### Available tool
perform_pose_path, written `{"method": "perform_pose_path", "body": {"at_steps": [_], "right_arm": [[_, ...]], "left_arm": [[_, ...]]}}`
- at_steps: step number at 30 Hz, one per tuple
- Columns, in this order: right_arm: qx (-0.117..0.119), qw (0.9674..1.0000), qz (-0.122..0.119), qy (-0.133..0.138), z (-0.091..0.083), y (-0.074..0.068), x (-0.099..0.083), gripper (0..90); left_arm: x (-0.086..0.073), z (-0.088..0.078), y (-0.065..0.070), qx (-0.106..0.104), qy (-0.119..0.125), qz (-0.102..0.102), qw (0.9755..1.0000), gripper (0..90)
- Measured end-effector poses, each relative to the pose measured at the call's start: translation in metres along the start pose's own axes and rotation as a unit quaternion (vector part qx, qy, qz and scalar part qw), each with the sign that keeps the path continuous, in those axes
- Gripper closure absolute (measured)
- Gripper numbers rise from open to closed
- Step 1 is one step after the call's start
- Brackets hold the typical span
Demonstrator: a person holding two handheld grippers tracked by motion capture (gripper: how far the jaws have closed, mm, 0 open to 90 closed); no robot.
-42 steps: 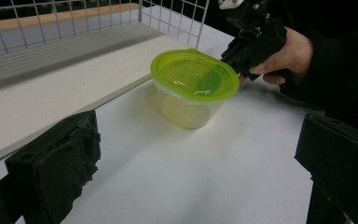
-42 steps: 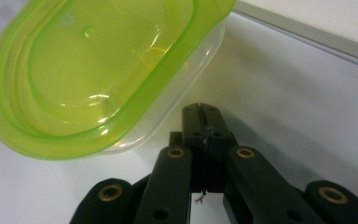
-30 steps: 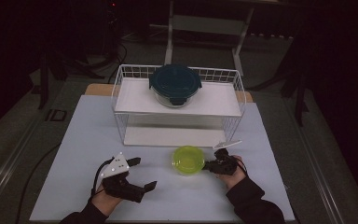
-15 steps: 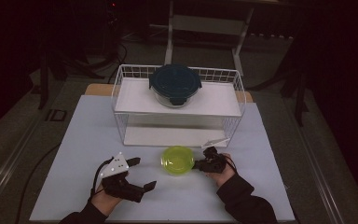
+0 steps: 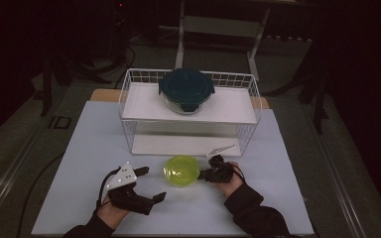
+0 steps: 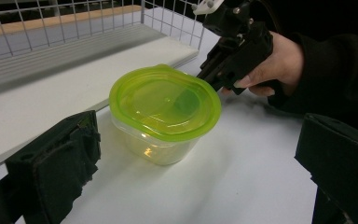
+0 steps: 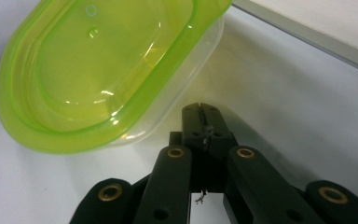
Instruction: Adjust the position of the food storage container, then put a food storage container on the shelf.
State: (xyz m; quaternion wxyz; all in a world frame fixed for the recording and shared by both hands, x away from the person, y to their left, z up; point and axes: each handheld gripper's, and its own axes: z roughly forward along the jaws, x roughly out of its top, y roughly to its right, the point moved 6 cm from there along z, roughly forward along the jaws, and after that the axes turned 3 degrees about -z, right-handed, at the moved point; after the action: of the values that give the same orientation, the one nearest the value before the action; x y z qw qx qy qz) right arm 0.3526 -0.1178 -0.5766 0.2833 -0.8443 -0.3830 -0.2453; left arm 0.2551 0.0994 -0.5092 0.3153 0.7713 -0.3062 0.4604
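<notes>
A clear plastic container with a lime-green lid (image 5: 181,170) (image 6: 165,109) (image 7: 102,70) stands on the white table in front of the wire rack. My right gripper (image 5: 203,174) (image 7: 200,109) is shut with nothing between its jaws. Its tip rests against the container's right side, under the lid rim; in the left gripper view that gripper (image 6: 214,74) meets the lid's far edge. My left gripper (image 5: 151,184) (image 6: 198,135) is open, lying left of the container with its jaws pointing at it and a gap between them.
A white wire rack (image 5: 129,99) with two shelves stands behind the container. On its top shelf is a glass bowl with a dark teal lid (image 5: 186,89). A grey three-cornered plate (image 5: 121,176) tops the left gripper. The table's front edge (image 5: 178,233) is near the forearms.
The right gripper has slid left along the table, and the green-lidded container has moved left with it, closer to the left gripper. The left gripper has stayed where it was.
</notes>
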Motion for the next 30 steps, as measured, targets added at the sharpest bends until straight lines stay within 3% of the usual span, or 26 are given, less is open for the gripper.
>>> {"method": "perform_pose_path", "body": {"at_steps": [9, 15, 16, 19, 20, 21, 22, 26, 28, 30], "right_arm": [[-0.021, 0.9995, 0.003, 0.023, -0.03, 0.009, -0.002, 75.9], [-0.036, 0.9984, 0.004, 0.045, -0.05, 0.013, -0.002, 67.2], [-0.043, 0.9974, 0.006, 0.058, -0.06, 0.013, 0.0, 60.2], [-0.034, 0.9961, 0.014, 0.08, -0.07, 0.006, 0.007, 45.8], [-0.034, 0.9961, 0.014, 0.08, -0.07, 0.006, 0.007, 45.8], [-0.029, 0.9954, 0.017, 0.09, -0.073, 0.003, 0.009, 40.4], [-0.005, 0.9946, 0.023, 0.101, -0.077, -0.003, 0.014, 28.6], [0.014, 0.9925, 0.038, 0.115, -0.082, -0.007, 0.023, 21.5], [0.007, 0.993, 0.031, 0.114, -0.082, -0.008, 0.026, 19.5], [0.014, 0.9924, 0.036, 0.117, -0.08, -0.008, 0.029, 17.2]], "left_arm": [[0.004, -0.005, -0.008, 0.019, 0.011, -0.009, 0.9997, 0.0], [0.009, -0.008, -0.012, 0.014, 0.015, -0.027, 0.9994, 0.0], [0.011, -0.007, -0.012, 0.01, 0.015, -0.032, 0.9993, 0.0], [0.015, -0.007, -0.015, 0.005, 0.015, -0.046, 0.9988, 0.0], [0.015, -0.007, -0.015, 0.005, 0.015, -0.046, 0.9988, 0.0], [0.02, -0.006, -0.016, -0.001, 0.016, -0.059, 0.9981, 0.0], [0.021, -0.005, -0.017, 0.001, 0.016, -0.062, 0.998, 0.0], [0.027, 0.0, -0.022, 0.003, 0.002, -0.083, 0.9965, 0.0], [0.029, 0.004, -0.027, 0.002, -0.008, -0.105, 0.9944, 0.0], [0.03, 0.008, -0.031, -0.004, -0.023, -0.129, 0.9914, 0.0]]}}
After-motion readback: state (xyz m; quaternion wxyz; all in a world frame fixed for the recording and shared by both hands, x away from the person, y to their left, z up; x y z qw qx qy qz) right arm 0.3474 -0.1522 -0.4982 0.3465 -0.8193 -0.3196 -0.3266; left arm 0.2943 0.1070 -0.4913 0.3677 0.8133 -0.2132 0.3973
